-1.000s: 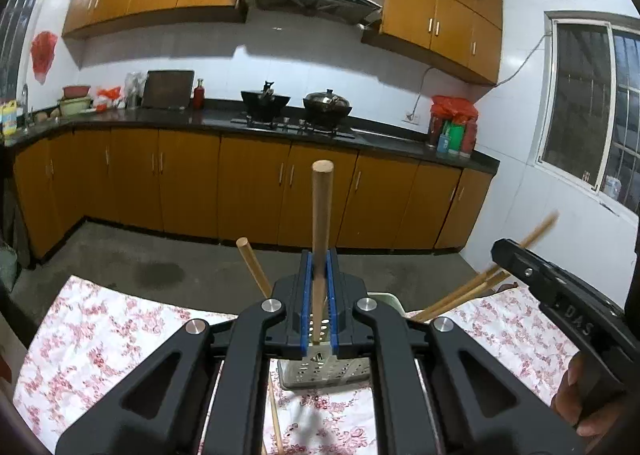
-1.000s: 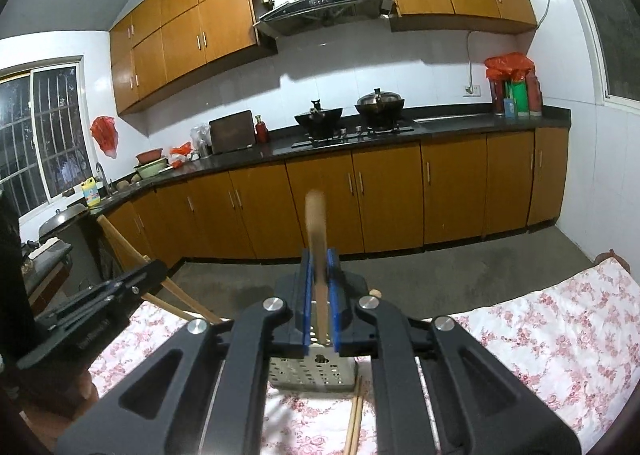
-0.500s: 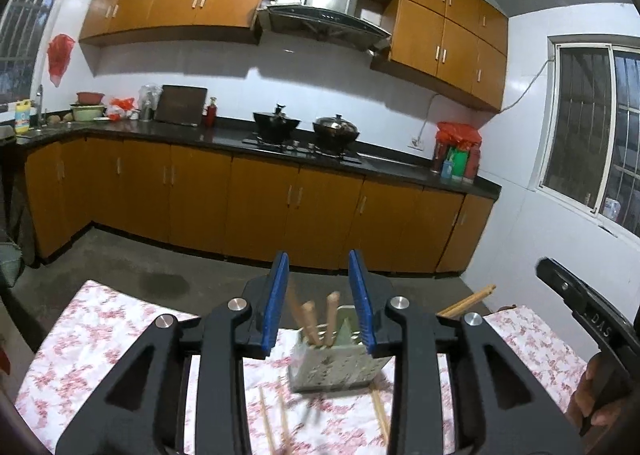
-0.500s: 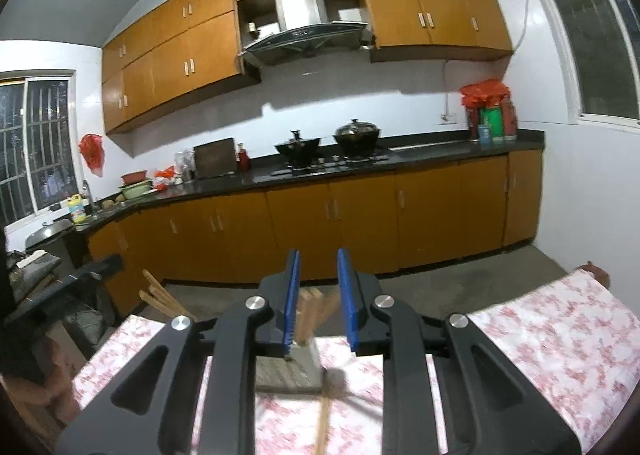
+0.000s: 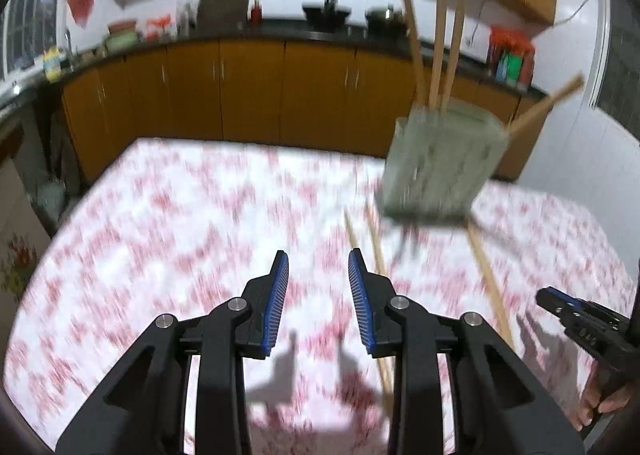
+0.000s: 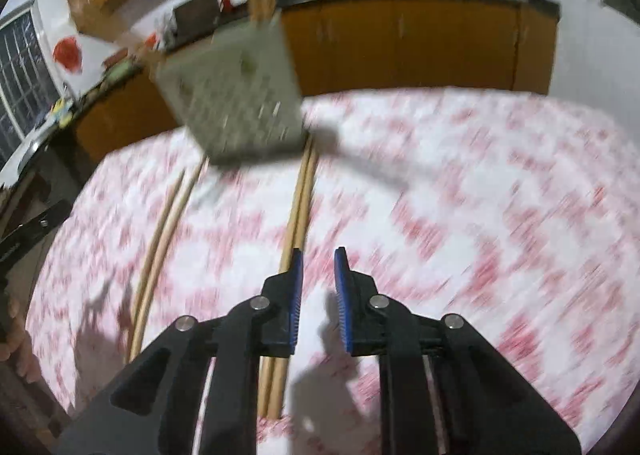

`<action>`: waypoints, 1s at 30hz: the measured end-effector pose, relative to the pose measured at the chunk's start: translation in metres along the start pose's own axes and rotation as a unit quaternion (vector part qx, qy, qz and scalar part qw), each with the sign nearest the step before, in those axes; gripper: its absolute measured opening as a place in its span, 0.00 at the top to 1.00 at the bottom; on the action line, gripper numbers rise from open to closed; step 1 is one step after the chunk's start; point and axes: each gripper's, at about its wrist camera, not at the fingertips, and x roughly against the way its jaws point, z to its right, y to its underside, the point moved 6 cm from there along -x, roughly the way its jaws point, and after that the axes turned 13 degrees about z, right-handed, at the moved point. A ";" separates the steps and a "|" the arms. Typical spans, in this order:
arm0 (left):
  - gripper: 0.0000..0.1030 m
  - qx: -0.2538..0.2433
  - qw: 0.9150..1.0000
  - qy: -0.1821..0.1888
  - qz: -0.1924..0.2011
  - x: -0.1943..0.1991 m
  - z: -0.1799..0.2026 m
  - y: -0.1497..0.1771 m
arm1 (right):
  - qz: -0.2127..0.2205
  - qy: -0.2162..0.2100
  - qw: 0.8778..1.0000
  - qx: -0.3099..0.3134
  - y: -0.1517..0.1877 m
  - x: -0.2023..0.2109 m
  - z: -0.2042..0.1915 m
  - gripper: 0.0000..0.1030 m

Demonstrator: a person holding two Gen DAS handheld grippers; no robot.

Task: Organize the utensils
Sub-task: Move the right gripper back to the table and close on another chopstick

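Lying lengthwise toward holder [image 6: 236, 95], chopsticks [image 6: 298, 211], both grippers' [image 5: 316, 291] [image 6: 318, 287] fingers apart, empty.

Ahead of the black left gripper [image 5: 318, 297] with its blue pads [image 5: 276, 305] spreads a white tablecloth [image 5: 160, 239] with red floral print, a grey-green perforated holder [image 5: 438, 167] and pale tan chopsticks [image 5: 490, 291] to its right, orange-brown cabinets [image 5: 248, 91] beyond.

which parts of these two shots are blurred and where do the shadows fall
Left wrist view: floral tablecloth and utensil holder smeared, left gripper sharp, its shadow just ahead. Right wrist view: same smear on cloth and holder; right gripper crisp.
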 end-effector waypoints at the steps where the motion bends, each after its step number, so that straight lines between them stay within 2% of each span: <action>1: 0.69 0.003 1.000 0.002 -0.014 -0.004 0.000 0.010 | -0.010 -0.003 1.000 0.000 0.009 -0.004 -0.004 0.84; 7: 0.69 0.005 0.999 0.008 -0.042 -0.011 0.000 0.036 | -0.025 -0.009 1.000 -0.006 0.022 -0.010 -0.010 0.85; 14: 0.69 0.006 0.998 0.019 -0.056 -0.014 0.009 0.046 | -0.029 -0.011 0.999 0.009 0.023 -0.014 -0.016 0.88; 22: 0.74 0.004 0.996 0.039 -0.076 -0.018 0.024 0.059 | -0.015 0.027 0.999 0.009 0.018 -0.013 0.001 0.96; 25: 0.75 0.000 0.996 0.045 -0.081 -0.019 0.029 0.063 | -0.011 0.035 0.999 -0.005 0.016 -0.011 0.010 0.96; 30: 0.78 -0.006 0.995 0.051 -0.091 -0.022 0.036 0.068 | -0.009 0.021 1.000 -0.017 0.017 -0.006 0.011 0.92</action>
